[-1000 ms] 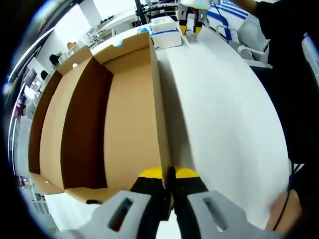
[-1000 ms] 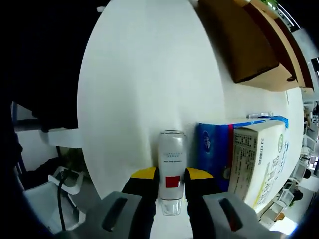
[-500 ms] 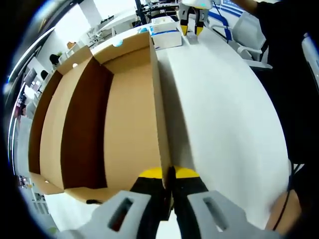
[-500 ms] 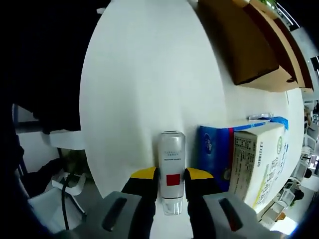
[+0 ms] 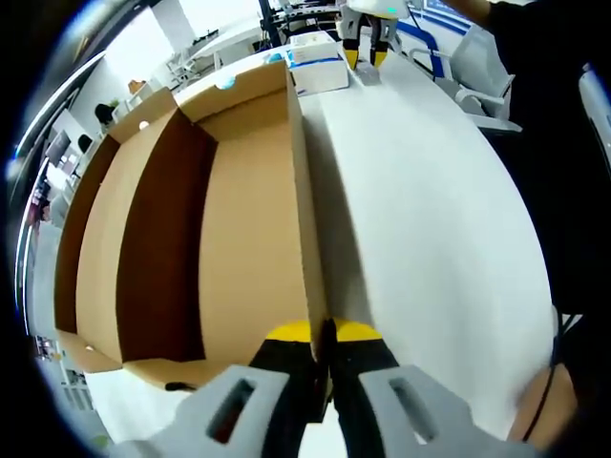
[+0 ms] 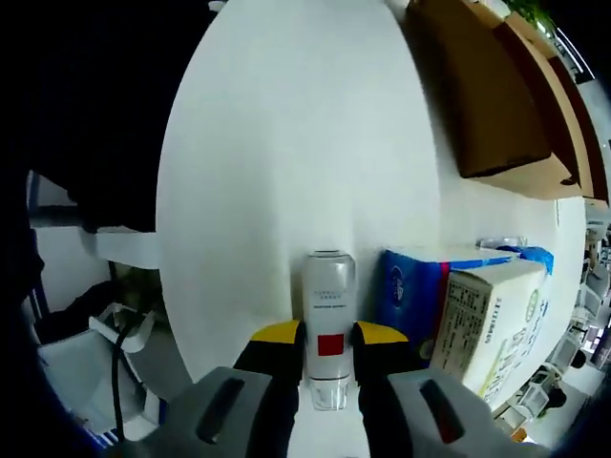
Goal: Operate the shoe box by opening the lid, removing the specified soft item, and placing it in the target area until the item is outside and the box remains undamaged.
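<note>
Plainly, the box (image 5: 191, 219) lies open on the white counter (image 5: 430, 210), its brown inside facing the left gripper view and one upright wall running from the near edge toward the far end. The left tongs (image 5: 323, 336) have their yellow tips pressed together on the near end of that wall, pinching the cardboard. In the right gripper view the box (image 6: 496, 95) sits at the counter's (image 6: 296, 134) far right corner, well apart from the things near the tongs.

Nearer that view's bottom edge, the right tongs (image 6: 323, 336) pinch a white can (image 6: 328, 305) with a red square on its label; the can lies along the counter, its top pointing away. Just beside it on the right lies a blue pack (image 6: 409, 291), and against that a pale carton (image 6: 492, 320) with printed text.

From the left gripper view, the right tongs (image 5: 365, 52) show at the counter's far end, close to the carton (image 5: 315, 67).

A dark-clothed person (image 5: 544, 114) stands along the counter's right edge.
</note>
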